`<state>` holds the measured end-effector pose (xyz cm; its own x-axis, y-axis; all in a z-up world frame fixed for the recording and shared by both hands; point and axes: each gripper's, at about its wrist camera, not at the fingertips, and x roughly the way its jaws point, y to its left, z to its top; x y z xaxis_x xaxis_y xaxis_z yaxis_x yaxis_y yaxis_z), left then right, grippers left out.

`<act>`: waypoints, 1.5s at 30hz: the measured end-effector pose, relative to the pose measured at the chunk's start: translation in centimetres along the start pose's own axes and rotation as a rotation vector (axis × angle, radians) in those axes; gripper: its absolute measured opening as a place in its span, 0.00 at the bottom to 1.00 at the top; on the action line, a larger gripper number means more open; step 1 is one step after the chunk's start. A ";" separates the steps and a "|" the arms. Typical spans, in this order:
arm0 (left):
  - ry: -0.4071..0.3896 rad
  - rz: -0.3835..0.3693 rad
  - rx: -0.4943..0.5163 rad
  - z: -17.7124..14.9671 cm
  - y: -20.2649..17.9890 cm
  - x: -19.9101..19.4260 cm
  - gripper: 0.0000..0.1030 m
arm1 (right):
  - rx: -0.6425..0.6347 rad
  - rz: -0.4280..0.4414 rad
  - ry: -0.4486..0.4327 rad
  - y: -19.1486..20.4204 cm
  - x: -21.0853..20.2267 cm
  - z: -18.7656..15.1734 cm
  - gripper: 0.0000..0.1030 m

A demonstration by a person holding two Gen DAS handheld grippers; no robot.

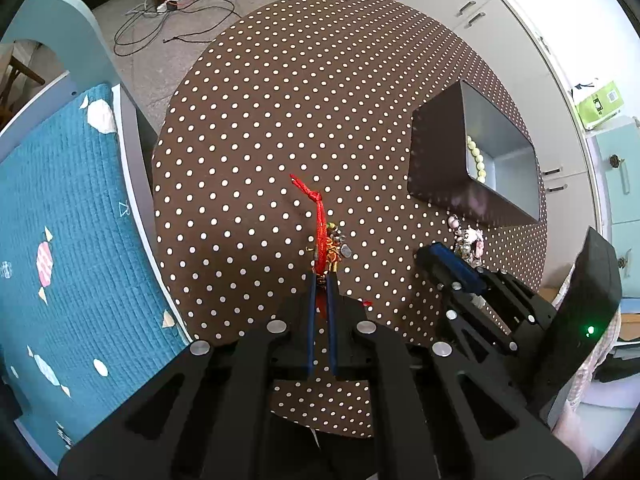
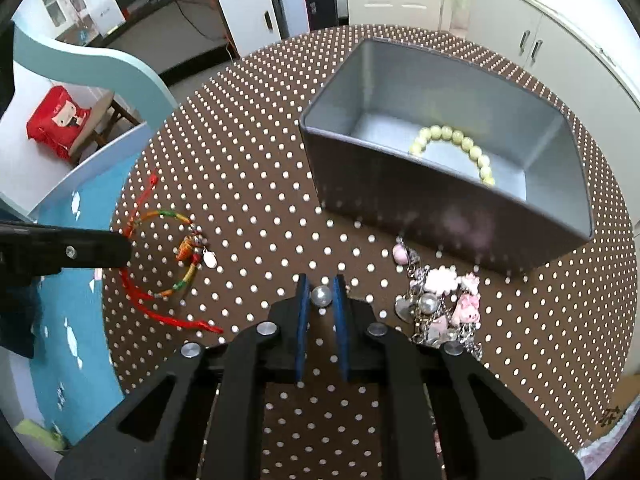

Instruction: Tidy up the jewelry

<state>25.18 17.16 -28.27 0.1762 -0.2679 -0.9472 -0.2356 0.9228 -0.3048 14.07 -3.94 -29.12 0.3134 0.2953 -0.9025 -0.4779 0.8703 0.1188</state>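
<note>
Left gripper (image 1: 323,280): blue-padded fingers nearly together, pinched on the red cord of the bracelet, low over the table's left half.
Red cord bracelet with multicoloured braid and small charms (image 2: 176,256): lying toward the left edge of the round brown table with white polka dots (image 1: 280,100); red tails trailing toward the near edge, silver tag charm resting on the cloth beside the braid.
Left gripper from the right wrist view (image 2: 124,246): black finger reaching in from the left, tip right at the cord loop.
Right gripper (image 2: 322,294): blue pads (image 2: 303,300) narrowly apart, closed around a single silver-white pearl bead (image 2: 321,295), near the table's middle, close to the near edge.
Pink and silver charm bracelet with pearl beads and pig charms (image 2: 440,300): heaped just right of the right gripper, just in front of the tin's near wall; contact with the wall not clear.
Grey rectangular metal tin (image 2: 440,216): open-topped, standing on the right half of the table toward the far edge.
Pale green bead bracelet (image 2: 456,148): inside the tin, lying on its floor, curved toward the right wall.
</note>
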 end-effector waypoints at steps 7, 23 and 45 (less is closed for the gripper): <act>0.008 -0.001 -0.002 -0.3 -0.1 0.4 0.04 | -0.078 -0.045 -0.031 1.0 0.2 -1.1 0.10; -0.037 -0.068 0.094 0.5 -4.2 -1.7 0.04 | 0.065 -0.001 -0.066 -1.6 -4.0 0.4 0.09; -0.192 -0.133 0.281 5.4 -15.7 -6.6 0.04 | 0.187 0.004 -0.266 -8.1 -9.8 3.4 0.10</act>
<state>32.84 5.94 -16.70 0.3703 -0.3581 -0.8571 0.0688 0.9307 -0.3592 17.64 -12.59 -19.84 0.5272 0.3697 -0.7651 -0.3280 0.9192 0.2181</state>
